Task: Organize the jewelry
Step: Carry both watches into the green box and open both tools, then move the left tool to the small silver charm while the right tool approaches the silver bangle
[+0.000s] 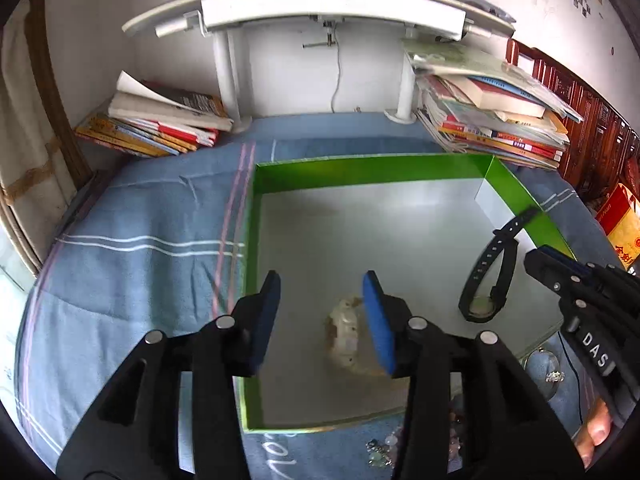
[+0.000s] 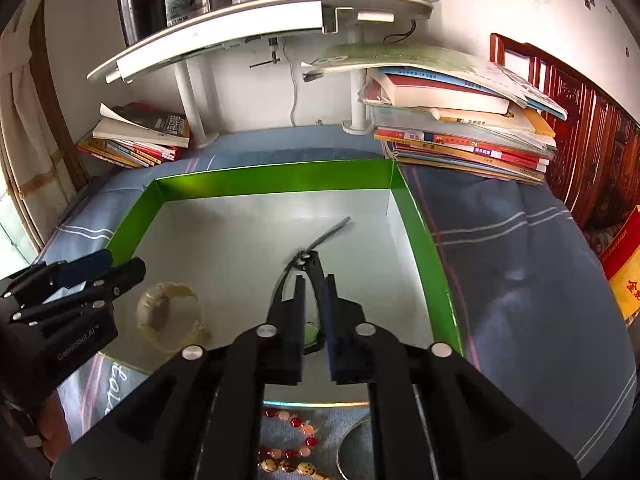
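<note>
Both wrist views look steeply down, close, sharing the green box (image 1: 360,168).

Book stacks (image 1: 496,112) and white shelf (image 1: 320,4) on blue cloth (image 1: 140,240).

I see both views in bright, even daylight, strongest from the left edge, where it washes pale. The box (image 1: 372,168) floor takes a soft sheen, with faint shadows beneath things. The fisheye bends the shelf (image 1: 320,4) and book stacks (image 2: 460,128) into curves, and dark vignetting closes the corners. The bracelet (image 1: 348,336) is smeared with motion blur, and the watch (image 2: 320,240) strap tip blurs too.
</note>
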